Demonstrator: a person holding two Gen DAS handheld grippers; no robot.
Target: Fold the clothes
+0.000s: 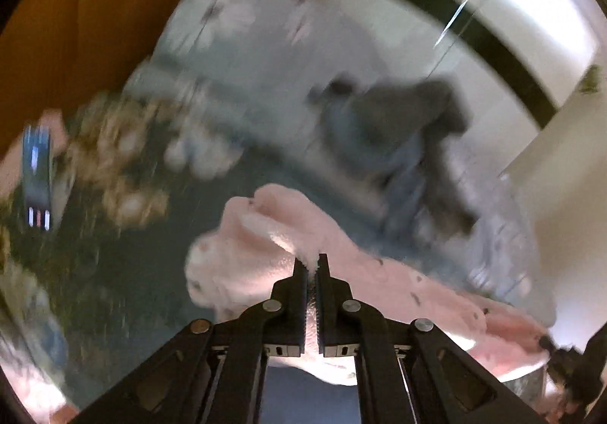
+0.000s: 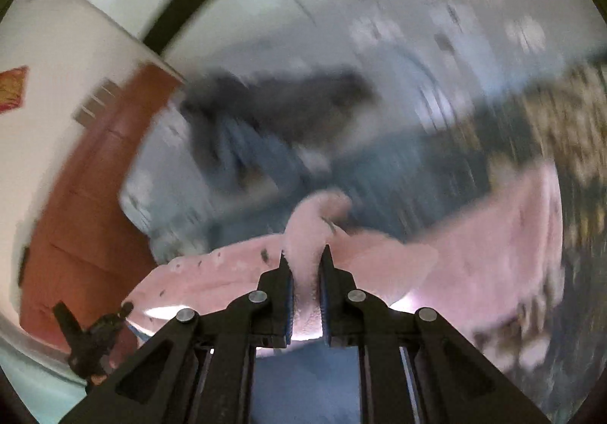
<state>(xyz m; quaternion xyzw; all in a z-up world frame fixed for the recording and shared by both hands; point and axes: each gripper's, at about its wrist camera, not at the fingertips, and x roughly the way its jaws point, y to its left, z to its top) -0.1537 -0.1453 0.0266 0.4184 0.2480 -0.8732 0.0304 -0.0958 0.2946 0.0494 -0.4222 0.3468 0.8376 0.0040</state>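
Observation:
A fluffy pink garment [image 1: 265, 234] with small dark spots hangs stretched between both grippers above a bed. My left gripper [image 1: 312, 259] is shut on one edge of it, pink fabric pinched between the jaws. My right gripper [image 2: 305, 253] is shut on another edge of the pink garment [image 2: 474, 234], a fold poking up between its fingers. The right gripper's tip [image 1: 561, 352] shows at the lower right of the left wrist view. In the right wrist view the left gripper [image 2: 91, 333] shows at the lower left. Both views are motion-blurred.
A pile of dark grey and blue clothes [image 1: 402, 128] lies on the bed [image 1: 235, 56] beyond the garment. A patterned dark bedspread [image 2: 561, 128] covers the near part. A phone-like object [image 1: 36, 177] lies at left. A brown wooden door [image 2: 87, 196] and white walls surround.

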